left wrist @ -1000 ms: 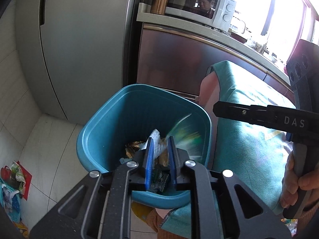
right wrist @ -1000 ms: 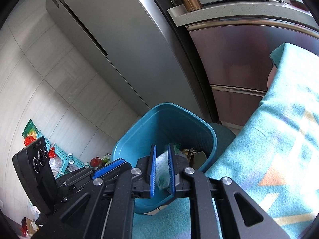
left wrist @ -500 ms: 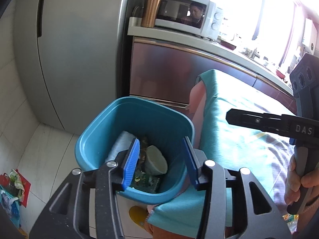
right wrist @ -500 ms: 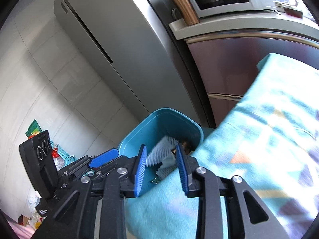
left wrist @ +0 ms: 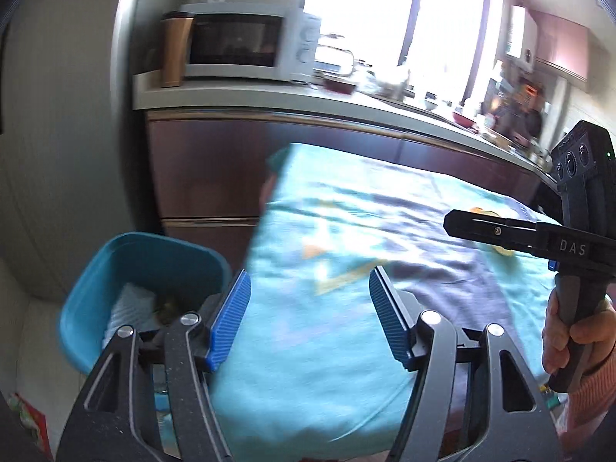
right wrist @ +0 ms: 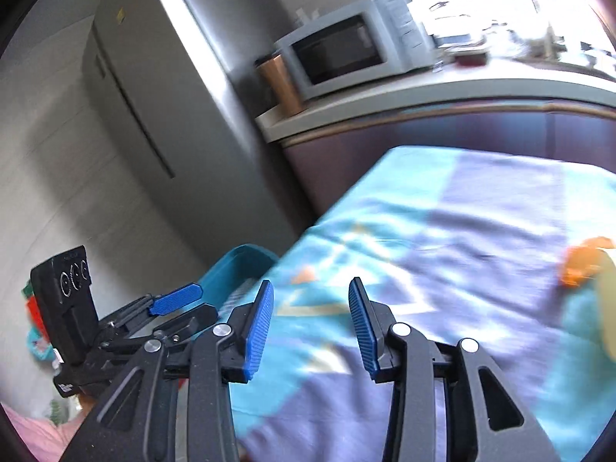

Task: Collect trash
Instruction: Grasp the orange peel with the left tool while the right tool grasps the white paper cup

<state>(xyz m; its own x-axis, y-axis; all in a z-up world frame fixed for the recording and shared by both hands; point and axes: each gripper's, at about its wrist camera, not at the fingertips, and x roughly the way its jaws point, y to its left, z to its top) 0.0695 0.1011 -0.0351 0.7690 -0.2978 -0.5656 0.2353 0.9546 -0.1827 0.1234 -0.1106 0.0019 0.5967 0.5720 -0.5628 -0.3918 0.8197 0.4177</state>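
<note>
A teal trash bin (left wrist: 134,269) stands on the floor at the table's left end, with white paper and other scraps inside. It also shows as a sliver of bin (right wrist: 235,265) in the right wrist view. My left gripper (left wrist: 310,315) hangs over the table's left edge, its jaws opening with nothing between them. My right gripper (right wrist: 311,319) is over the turquoise tablecloth (right wrist: 462,231), jaws also opening and empty. Orange and yellow scraps (right wrist: 585,265) lie on the cloth at the far right. A yellow scrap (left wrist: 500,248) peeks out behind the right gripper's arm in the left wrist view.
A grey fridge (right wrist: 154,115) stands behind the bin. A counter (left wrist: 308,100) carries a white microwave (left wrist: 246,44), a copper tumbler (left wrist: 173,54) and kitchenware. A hand (left wrist: 573,338) holds the right gripper's handle. Colourful packaging (left wrist: 27,419) lies on the floor at lower left.
Both grippers let go of their trash into the bin, opened, and swung up and right from the bin to over the tablecloth.
</note>
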